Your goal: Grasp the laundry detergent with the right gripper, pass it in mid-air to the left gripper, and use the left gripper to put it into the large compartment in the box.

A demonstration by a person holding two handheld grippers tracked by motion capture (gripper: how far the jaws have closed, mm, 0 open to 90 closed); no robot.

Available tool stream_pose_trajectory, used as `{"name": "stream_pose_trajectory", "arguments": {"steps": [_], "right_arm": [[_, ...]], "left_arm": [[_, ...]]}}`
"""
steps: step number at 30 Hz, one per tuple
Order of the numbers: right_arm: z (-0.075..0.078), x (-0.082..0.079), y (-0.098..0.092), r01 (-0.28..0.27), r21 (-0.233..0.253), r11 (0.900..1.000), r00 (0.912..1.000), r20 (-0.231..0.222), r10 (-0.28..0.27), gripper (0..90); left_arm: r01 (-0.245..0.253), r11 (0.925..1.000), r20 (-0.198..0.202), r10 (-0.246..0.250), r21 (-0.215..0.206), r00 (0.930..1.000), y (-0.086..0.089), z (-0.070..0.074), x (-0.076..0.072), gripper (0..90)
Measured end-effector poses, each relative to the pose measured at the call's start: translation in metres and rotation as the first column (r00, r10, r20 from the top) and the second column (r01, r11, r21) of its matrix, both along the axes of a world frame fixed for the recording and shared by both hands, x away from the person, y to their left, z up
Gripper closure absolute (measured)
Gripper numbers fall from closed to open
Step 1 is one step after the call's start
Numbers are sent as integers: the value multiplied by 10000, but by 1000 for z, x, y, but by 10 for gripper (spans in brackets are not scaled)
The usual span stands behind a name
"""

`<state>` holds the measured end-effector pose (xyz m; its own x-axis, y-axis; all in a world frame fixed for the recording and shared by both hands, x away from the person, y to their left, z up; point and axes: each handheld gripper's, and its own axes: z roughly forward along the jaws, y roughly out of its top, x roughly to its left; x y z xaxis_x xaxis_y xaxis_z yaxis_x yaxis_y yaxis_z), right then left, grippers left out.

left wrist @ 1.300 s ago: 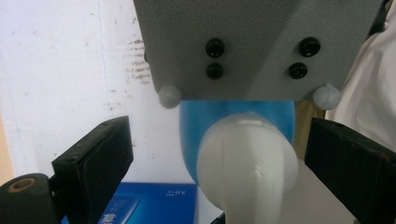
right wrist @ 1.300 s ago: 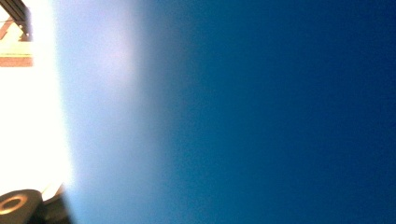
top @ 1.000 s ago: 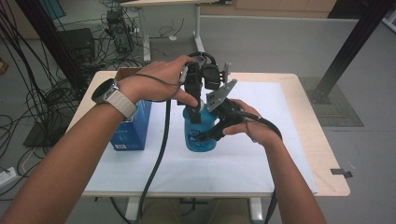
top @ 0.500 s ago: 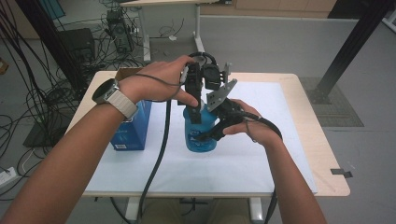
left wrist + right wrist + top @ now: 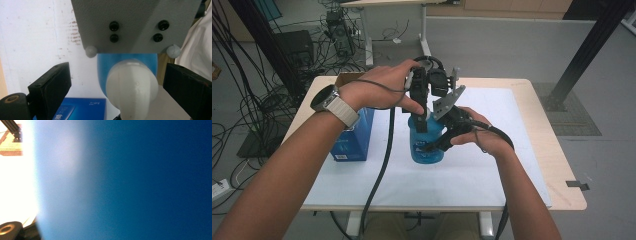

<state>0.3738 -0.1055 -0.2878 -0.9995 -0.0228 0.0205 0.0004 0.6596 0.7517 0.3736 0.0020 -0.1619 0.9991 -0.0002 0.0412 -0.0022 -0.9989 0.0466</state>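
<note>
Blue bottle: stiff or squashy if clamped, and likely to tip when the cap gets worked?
The blue bottle looks like rigid translucent plastic, so probably stiff. It stands upright and fairly tall, so top pushes could tip it. The right gripper against its side likely steadies it. Its white cap looks smooth, possibly slippery.

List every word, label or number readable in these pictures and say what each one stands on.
Nothing can be read with certainty.
Blue box: pale print on its front face, too small to read in the high view.
Blue box in the left gripper view: white print beside a light panel, blurred and turned, not legible.
Blue bottle: dark marks on its side, too small to read.
White cap: no print to be seen.
</note>
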Motion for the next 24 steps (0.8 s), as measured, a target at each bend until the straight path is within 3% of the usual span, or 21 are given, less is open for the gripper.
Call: {"name": "stream_pose_trajectory", "arguments": {"steps": [24], "right_arm": [[-1, 1, -1, 41, 12, 10000, 10000, -25, -41, 434]], "left_arm": [[-1, 10000, -15, 1, 3, 10000, 1, -1, 1, 83]]}}
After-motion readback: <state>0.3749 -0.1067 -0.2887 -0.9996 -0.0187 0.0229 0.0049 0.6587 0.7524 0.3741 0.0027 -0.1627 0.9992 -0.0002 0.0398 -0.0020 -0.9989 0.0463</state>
